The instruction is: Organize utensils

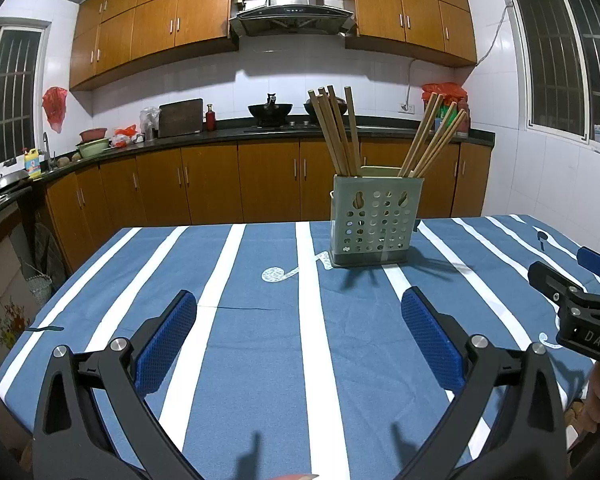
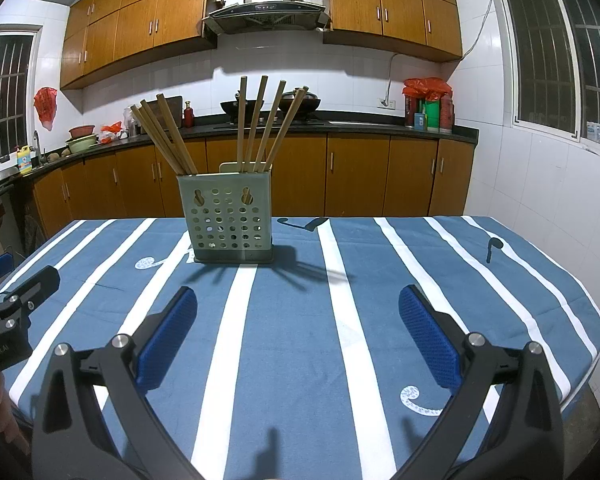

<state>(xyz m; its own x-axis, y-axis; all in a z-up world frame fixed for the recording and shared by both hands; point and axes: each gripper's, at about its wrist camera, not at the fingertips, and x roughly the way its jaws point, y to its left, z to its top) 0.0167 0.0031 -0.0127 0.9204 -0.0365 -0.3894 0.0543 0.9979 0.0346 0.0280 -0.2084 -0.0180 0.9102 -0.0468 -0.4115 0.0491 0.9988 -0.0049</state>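
A grey-green perforated utensil holder stands upright on the blue striped tablecloth, with several wooden chopsticks fanned out of its top in two bunches. It also shows in the right wrist view with its chopsticks. My left gripper is open and empty, low over the cloth, well short of the holder. My right gripper is open and empty too, to the right of the left one; it shows at the right edge of the left wrist view.
The table's far edge lies just behind the holder. Beyond it stand brown kitchen cabinets, a counter with woks and bowls, and a range hood. A tiled wall with a window is at the right.
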